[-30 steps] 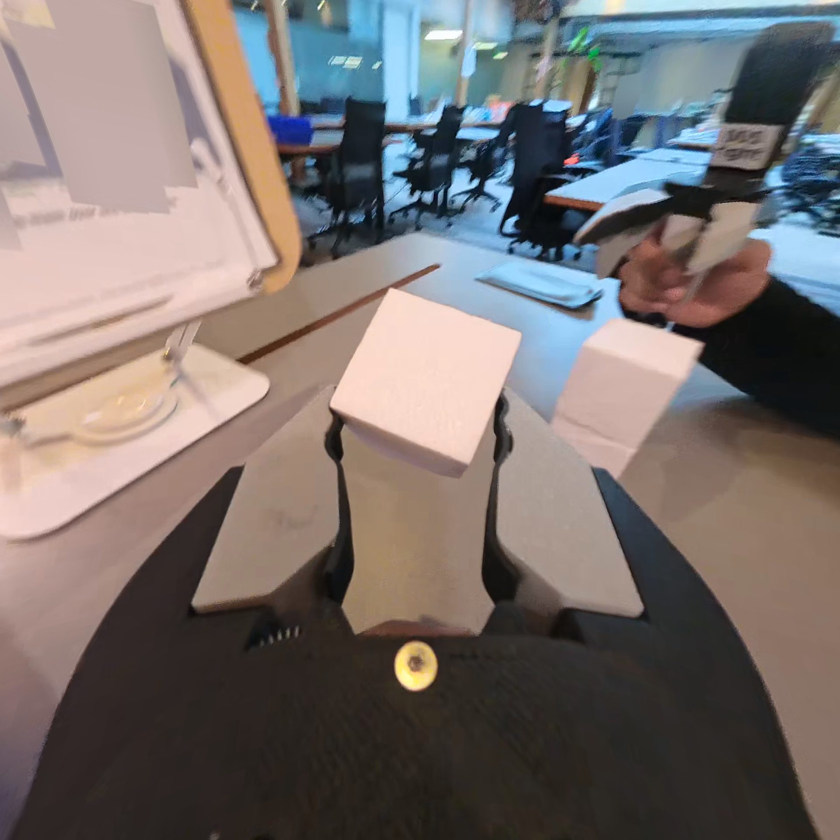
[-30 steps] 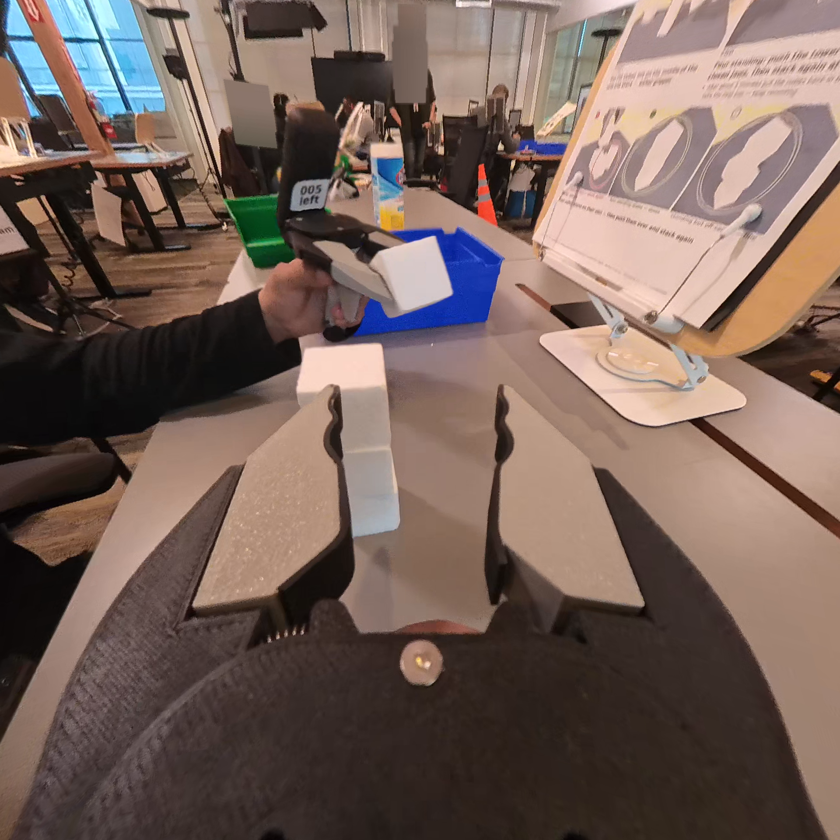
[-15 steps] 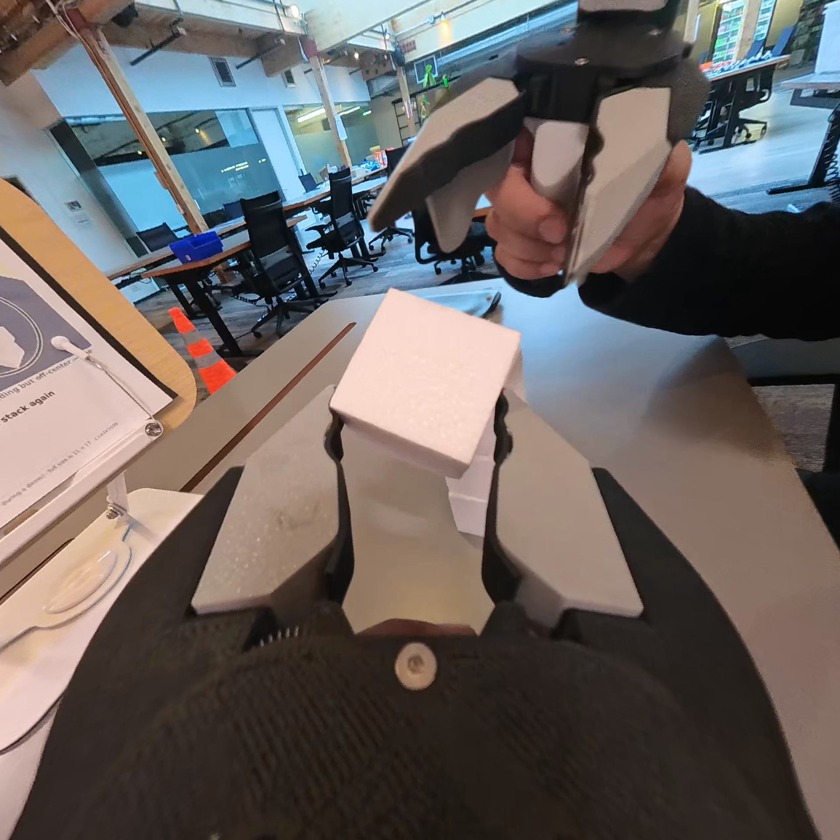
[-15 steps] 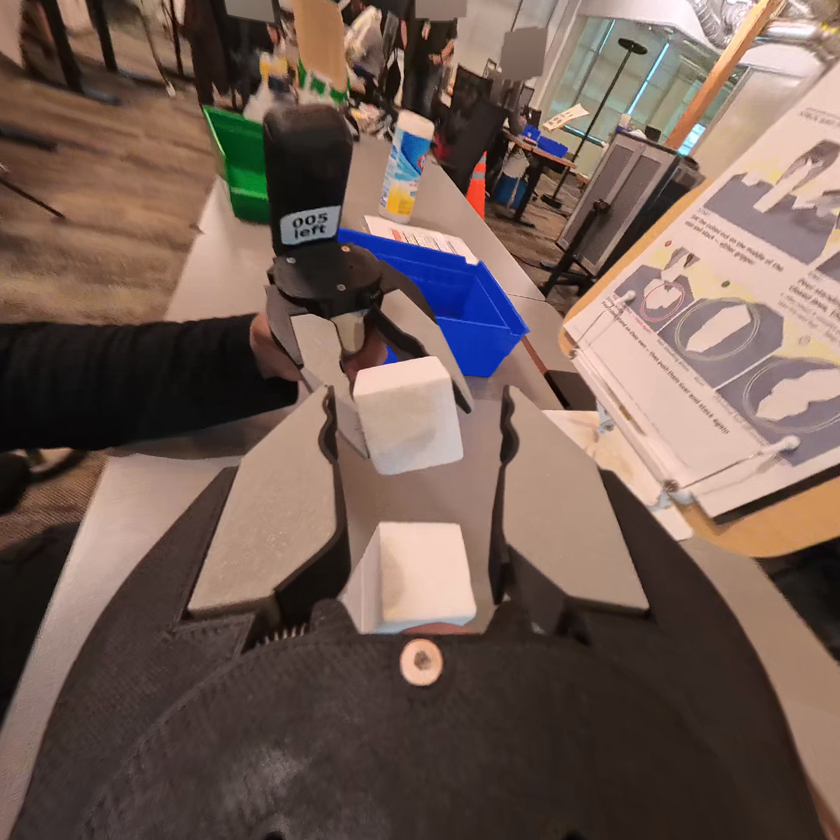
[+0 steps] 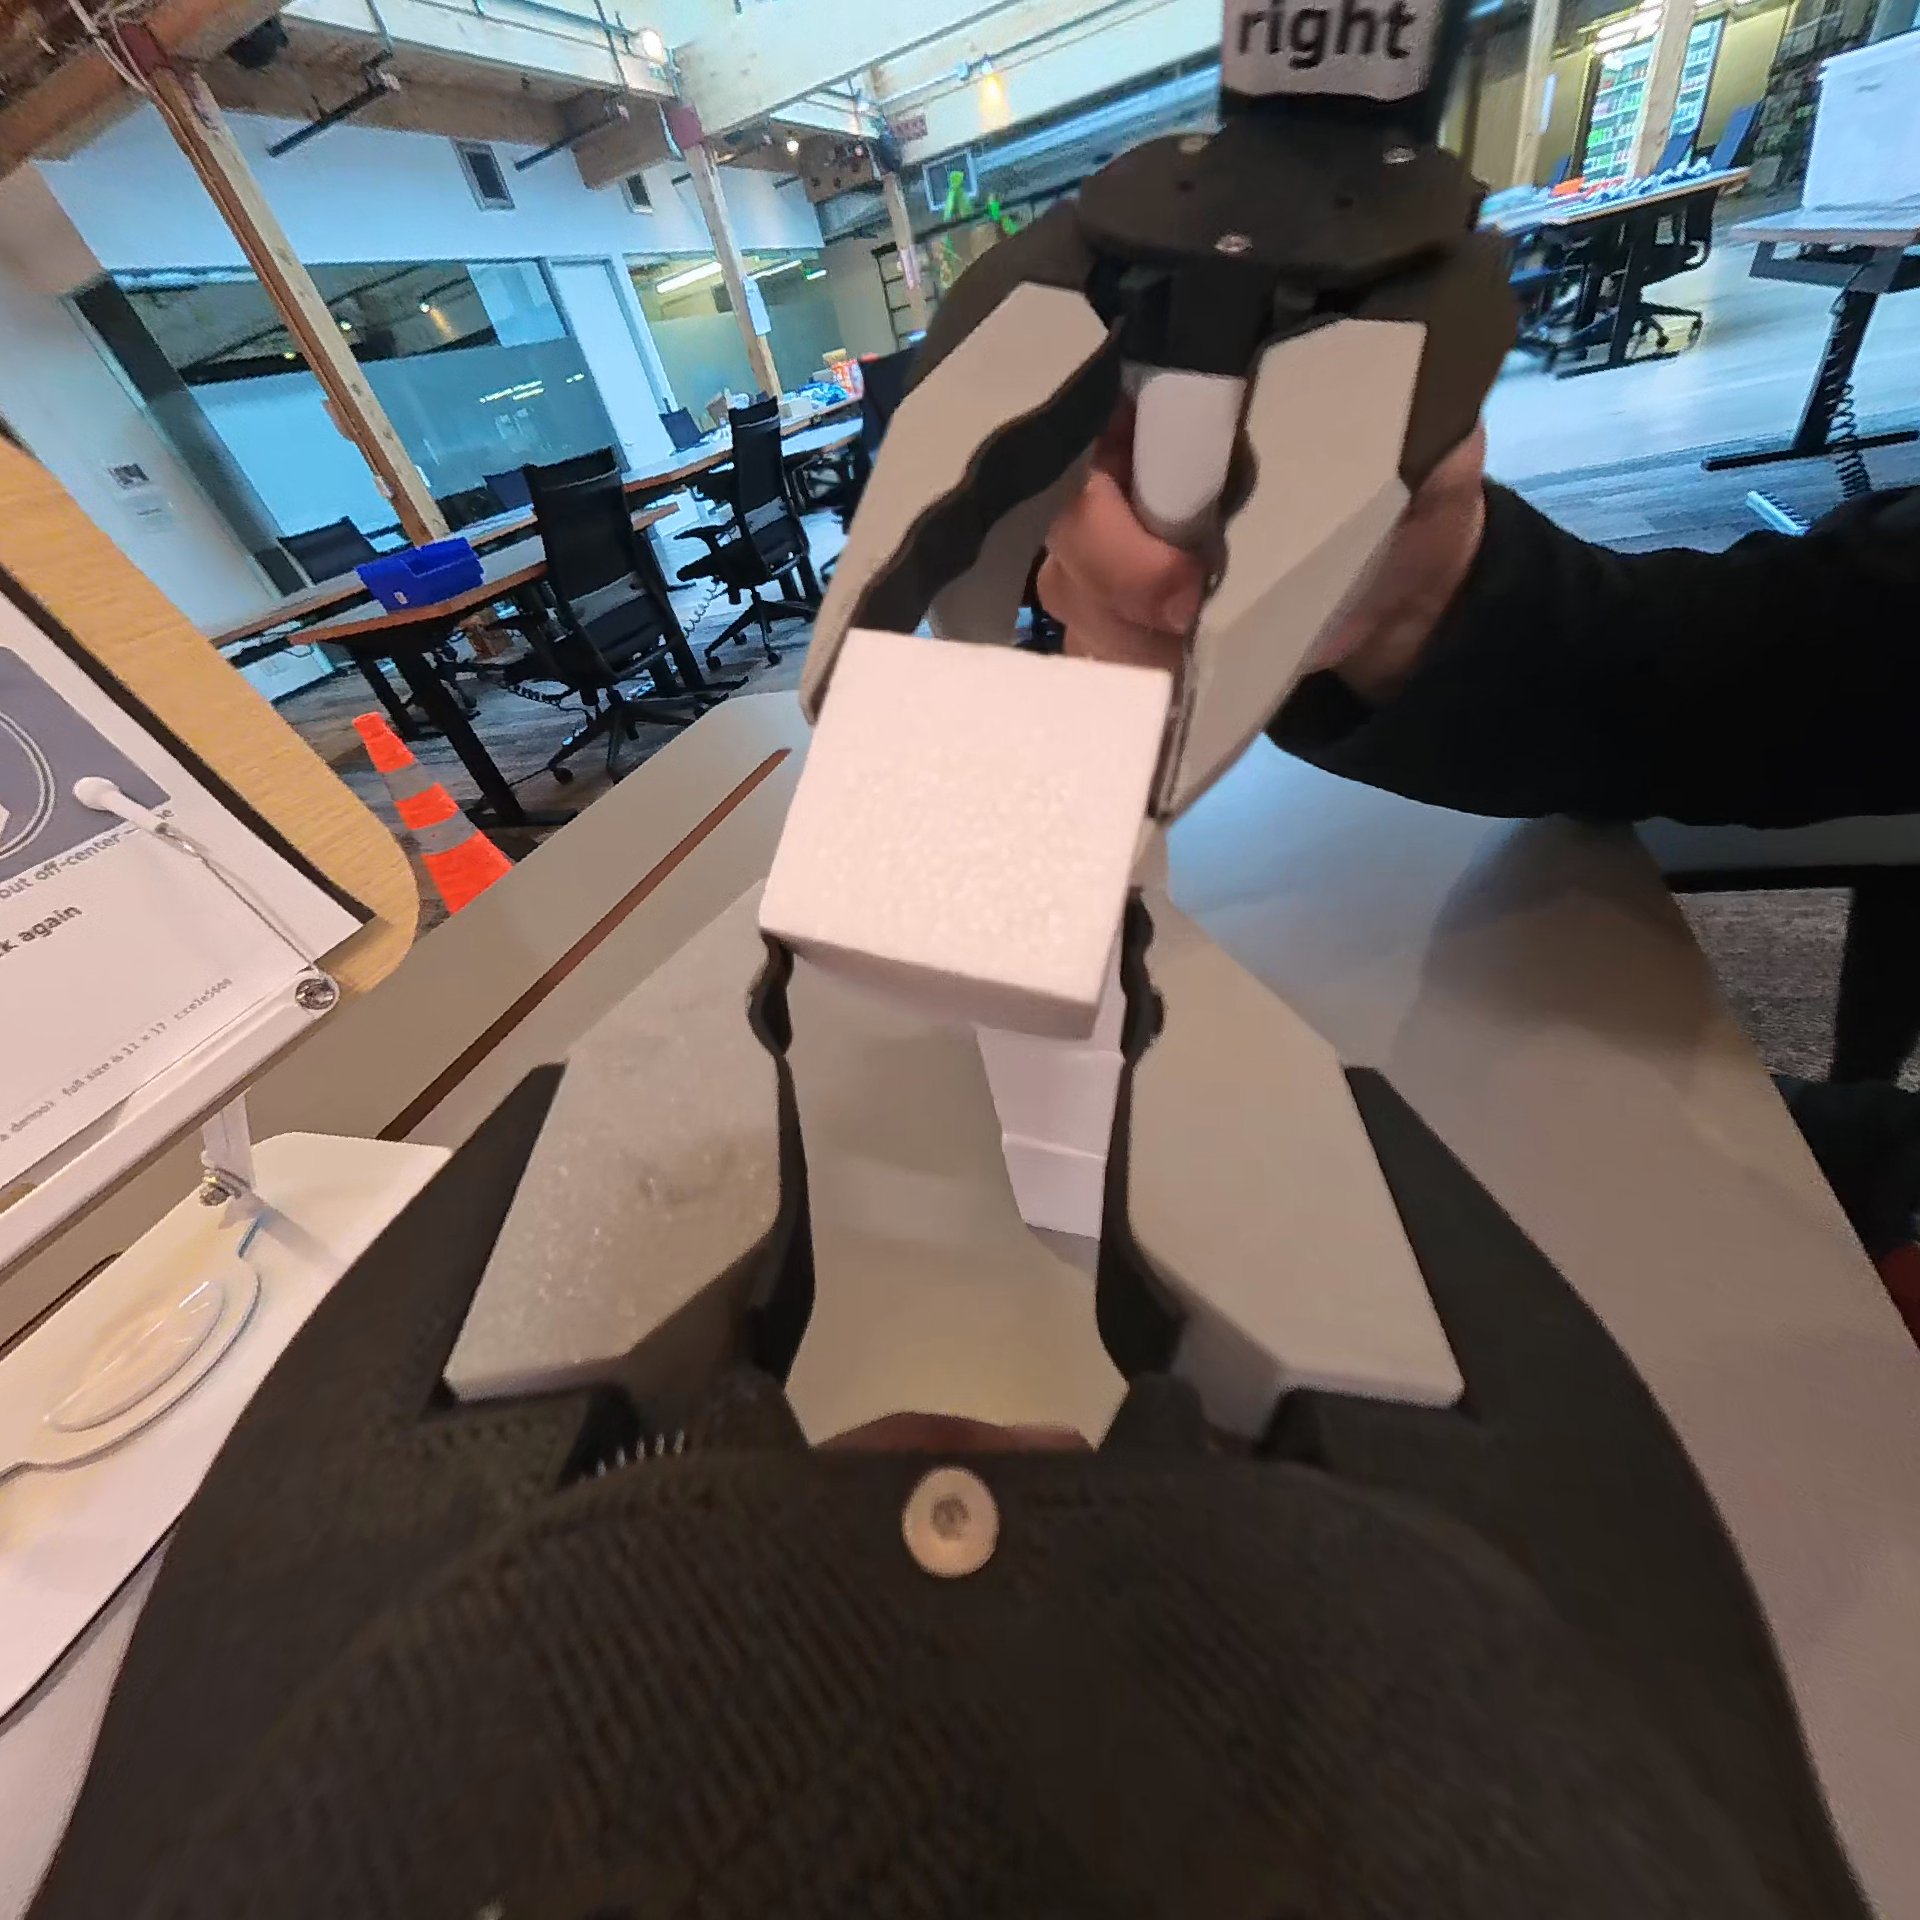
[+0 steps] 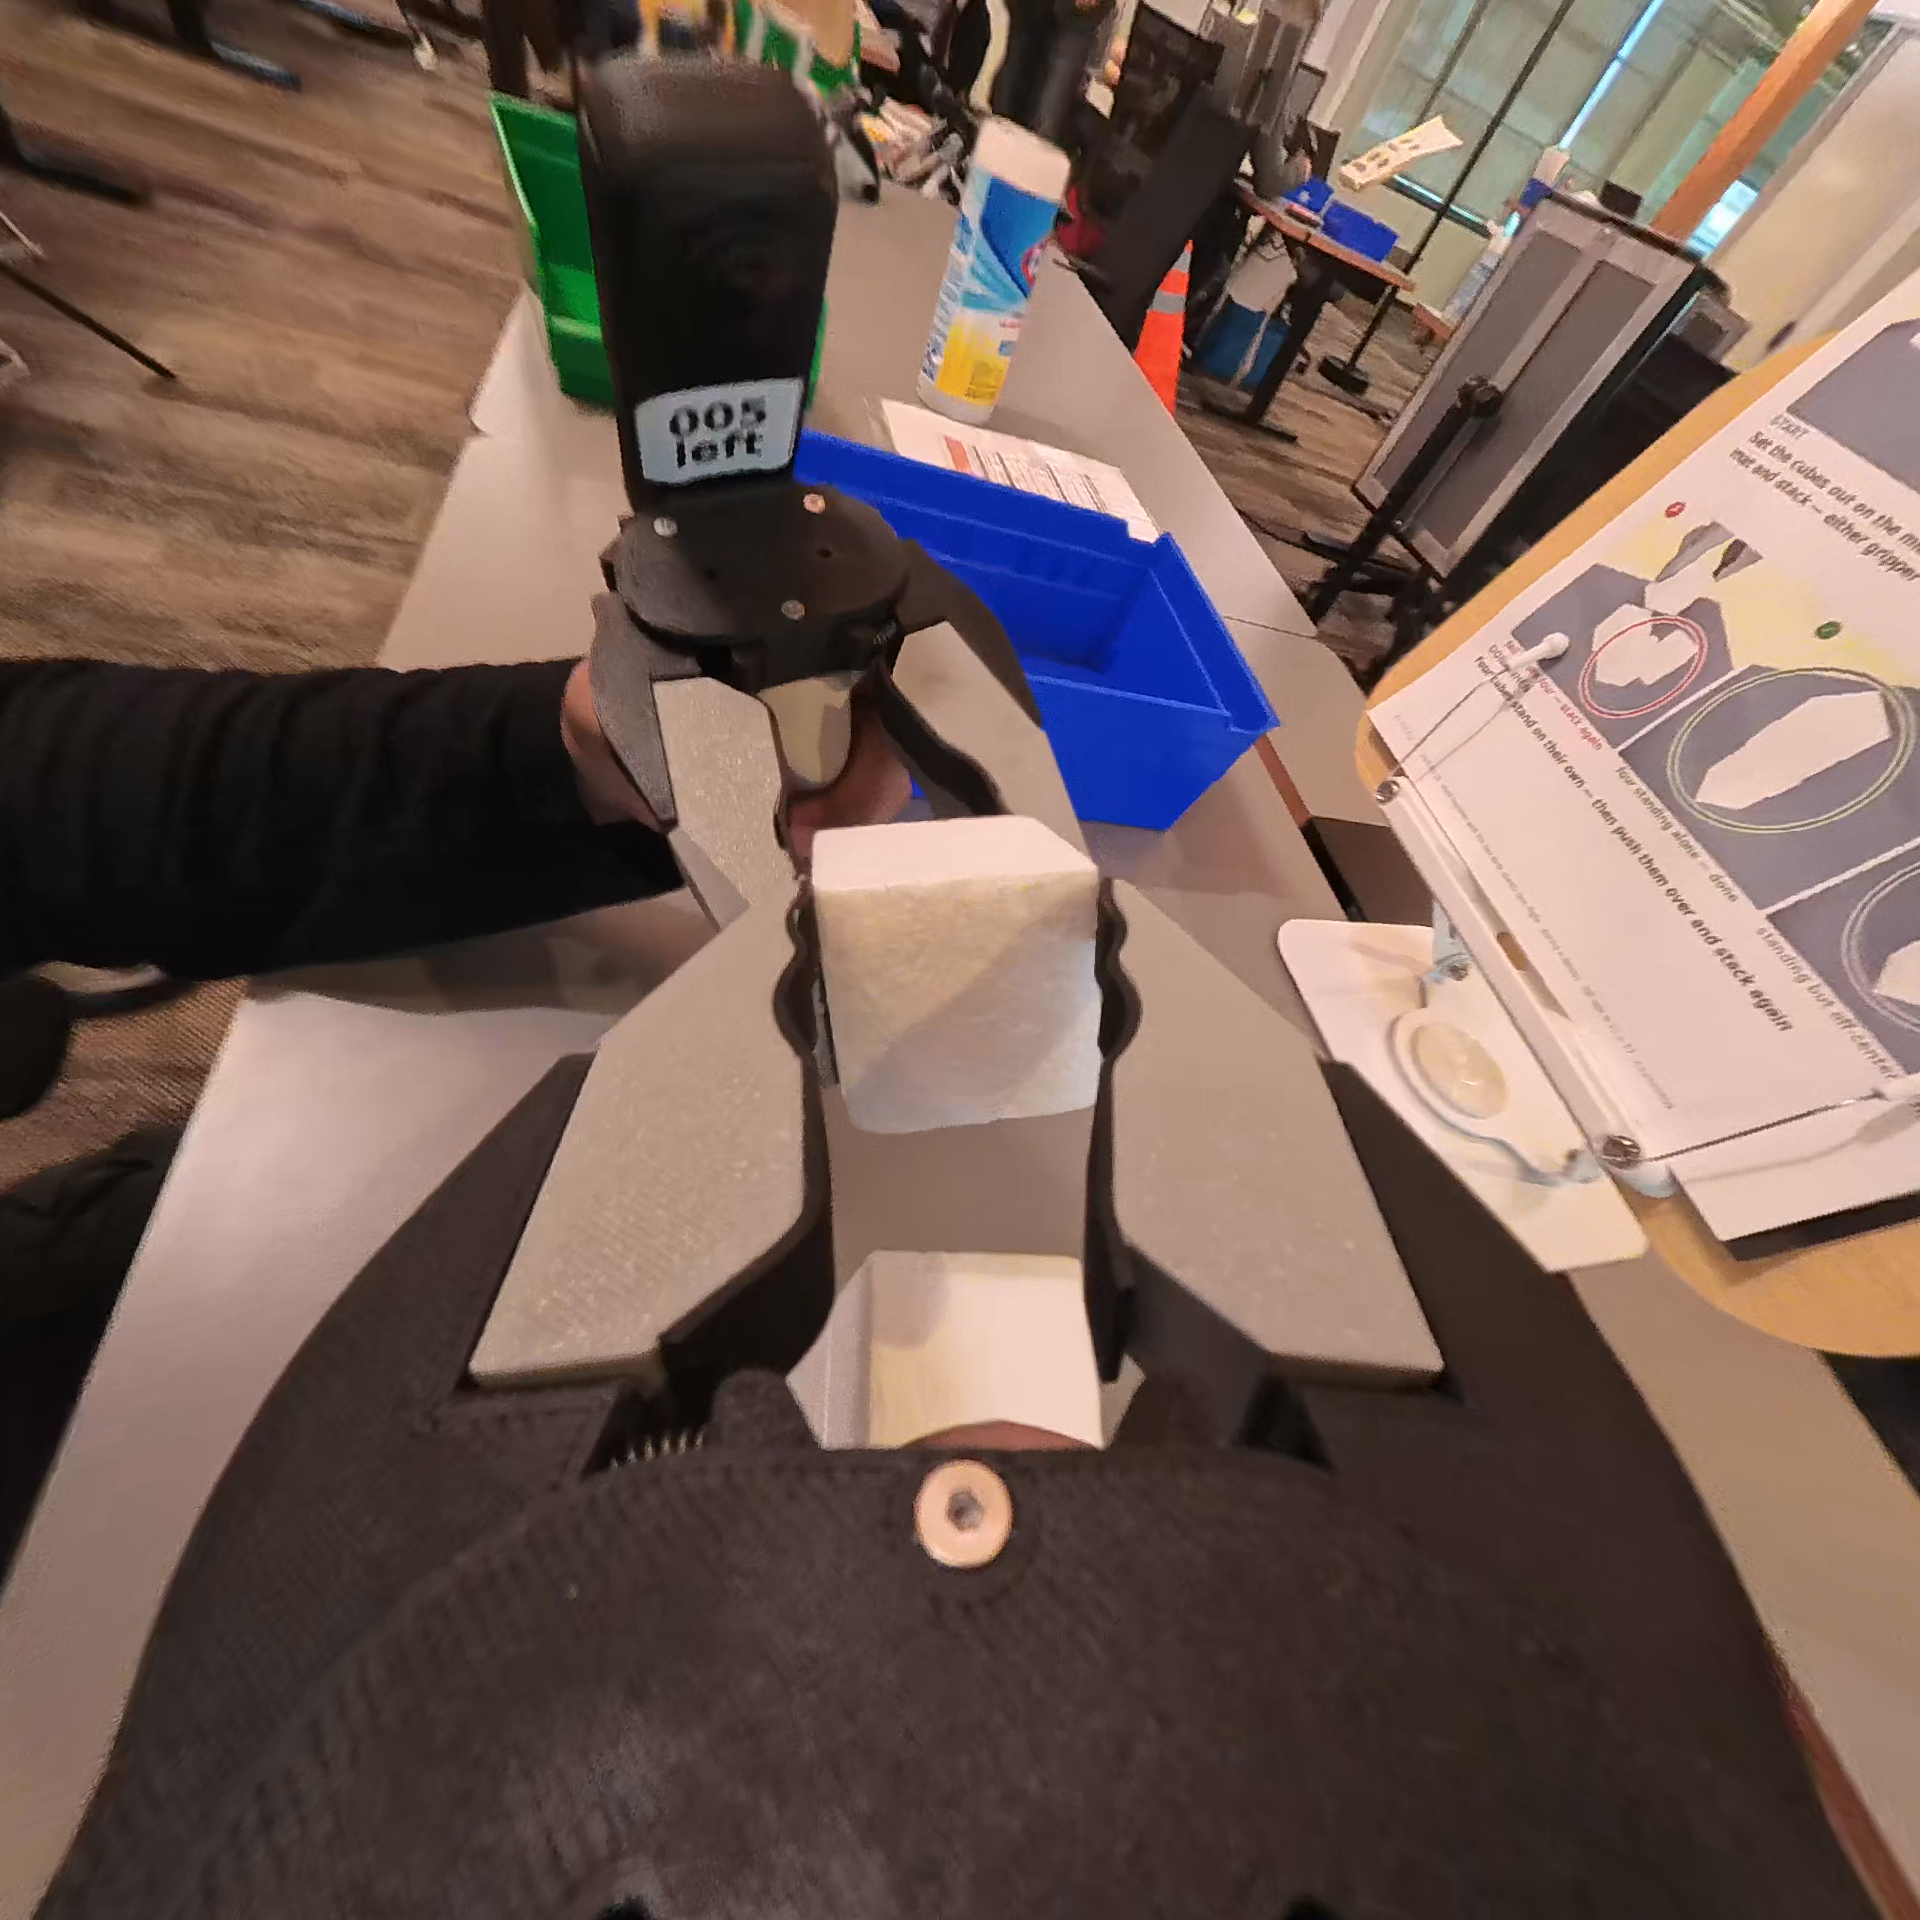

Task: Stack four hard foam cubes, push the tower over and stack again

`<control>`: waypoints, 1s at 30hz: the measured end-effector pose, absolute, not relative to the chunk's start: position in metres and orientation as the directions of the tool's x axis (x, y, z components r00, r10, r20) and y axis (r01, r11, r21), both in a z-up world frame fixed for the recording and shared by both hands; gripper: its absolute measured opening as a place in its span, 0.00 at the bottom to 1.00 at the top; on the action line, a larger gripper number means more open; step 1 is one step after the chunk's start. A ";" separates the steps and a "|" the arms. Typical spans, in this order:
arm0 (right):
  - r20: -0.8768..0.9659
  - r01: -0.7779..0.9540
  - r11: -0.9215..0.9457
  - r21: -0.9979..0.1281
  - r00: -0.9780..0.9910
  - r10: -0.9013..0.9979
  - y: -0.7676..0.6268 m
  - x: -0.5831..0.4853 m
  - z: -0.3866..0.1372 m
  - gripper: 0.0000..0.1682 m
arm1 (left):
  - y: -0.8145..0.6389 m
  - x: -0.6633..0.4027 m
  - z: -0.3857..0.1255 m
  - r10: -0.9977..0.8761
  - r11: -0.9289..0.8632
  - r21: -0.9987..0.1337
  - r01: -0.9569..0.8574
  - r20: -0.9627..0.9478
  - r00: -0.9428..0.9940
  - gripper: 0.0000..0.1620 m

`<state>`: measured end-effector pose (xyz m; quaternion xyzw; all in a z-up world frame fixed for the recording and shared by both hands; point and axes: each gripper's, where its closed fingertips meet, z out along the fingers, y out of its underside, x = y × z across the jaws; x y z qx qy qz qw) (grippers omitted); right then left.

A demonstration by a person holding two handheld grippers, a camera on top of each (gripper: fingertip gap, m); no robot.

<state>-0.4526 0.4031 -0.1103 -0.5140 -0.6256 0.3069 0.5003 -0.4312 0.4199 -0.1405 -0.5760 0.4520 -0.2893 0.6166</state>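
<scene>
Left gripper (image 5: pixel 948 935): level with the table (image 5: pixel 1403 935), pointing away toward the far side, fingers clenched on a white foam cube (image 5: pixel 951 831). The cube is in the air at the fingertips, tilted, one corner dipping to the right.

Right gripper (image 6: pixel 951 966): faces the left one head-on and angles downward. Its fingers press both side faces of the same cube, so both tools grasp it. The right hand (image 5: pixel 1143 582) wraps the handle, with a dark sleeve running off to the right. The left hand (image 6: pixel 597 727) is mostly hidden behind its tool.

Stack of cubes (image 5: pixel 1049 1132): stands on the table directly under the held cube.

Left wrist view only: the stack's side, with a seam between two blocks, and an orange cone (image 5: pixel 431 821) on the floor to the far left.

Right wrist view only: the stack's top face, a blue bin (image 6: pixel 1132 717) on the table beyond the cube, a green bin (image 6: pixel 540 239) and a wipes canister (image 6: pixel 987 281) farther off.

Both views: an instruction board (image 6: pixel 1683 831) on a white stand.
</scene>
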 end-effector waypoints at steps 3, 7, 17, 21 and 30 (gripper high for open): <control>0.246 0.312 0.233 -0.921 0.004 0.969 0.400 -0.446 -0.105 0.30 | 0.415 -0.427 -0.141 -0.884 0.184 -0.969 -0.166 -0.237 0.402 0.37; 0.226 0.258 0.211 -0.943 0.028 0.974 0.409 -0.430 -0.087 0.30 | 0.419 -0.428 -0.147 -0.881 0.176 -0.966 -0.188 -0.240 0.409 0.33; 0.082 0.129 0.071 -0.989 0.078 0.994 0.440 -0.391 -0.104 0.30 | 0.467 -0.451 -0.180 -0.827 -0.068 -0.980 -0.185 -0.048 0.560 0.33; 0.021 0.094 0.014 -0.996 0.071 0.997 0.439 -0.387 -0.111 0.31 | 0.474 -0.457 -0.183 -0.807 -0.097 -0.981 -0.168 -0.022 0.590 0.33; 0.062 0.131 0.051 -0.990 0.076 0.995 0.432 -0.392 -0.120 0.31 | 0.478 -0.461 -0.184 -0.798 -0.120 -0.981 -0.150 0.005 0.603 0.33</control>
